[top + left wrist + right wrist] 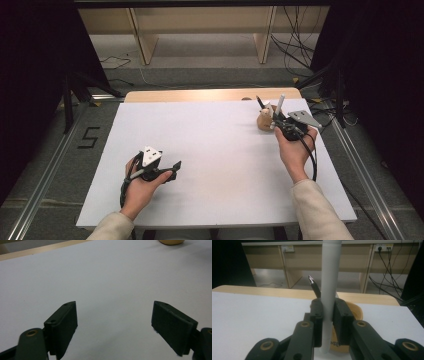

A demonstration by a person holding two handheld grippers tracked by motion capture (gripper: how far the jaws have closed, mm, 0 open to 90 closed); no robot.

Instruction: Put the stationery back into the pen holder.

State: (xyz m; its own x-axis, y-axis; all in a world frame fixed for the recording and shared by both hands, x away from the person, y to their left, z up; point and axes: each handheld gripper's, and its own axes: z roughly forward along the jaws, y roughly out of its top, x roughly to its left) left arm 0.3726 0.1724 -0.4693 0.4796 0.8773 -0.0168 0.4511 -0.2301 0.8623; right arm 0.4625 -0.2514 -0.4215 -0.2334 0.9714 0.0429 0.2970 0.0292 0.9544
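The right claw (327, 315) pinches a white pen (330, 277) upright, its jaws pressed against the barrel, just above a tan wooden holder (264, 121) that stands at about two o'clock on the white surface (215, 145). A dark pen (315, 287) already leans out of that holder, tilted toward eleven o'clock beside the white one. The left claw (114, 322) rests at about eight o'clock, jaws spread, nothing between them, well apart from the holder.

From here the danger, I think, is crowding: the white pen's lower end sits hidden behind the jaws, so it could catch the holder's rim or knock the leaning dark pen and tip the holder over. Letting go while the barrel is tilted could send it rolling across the surface.
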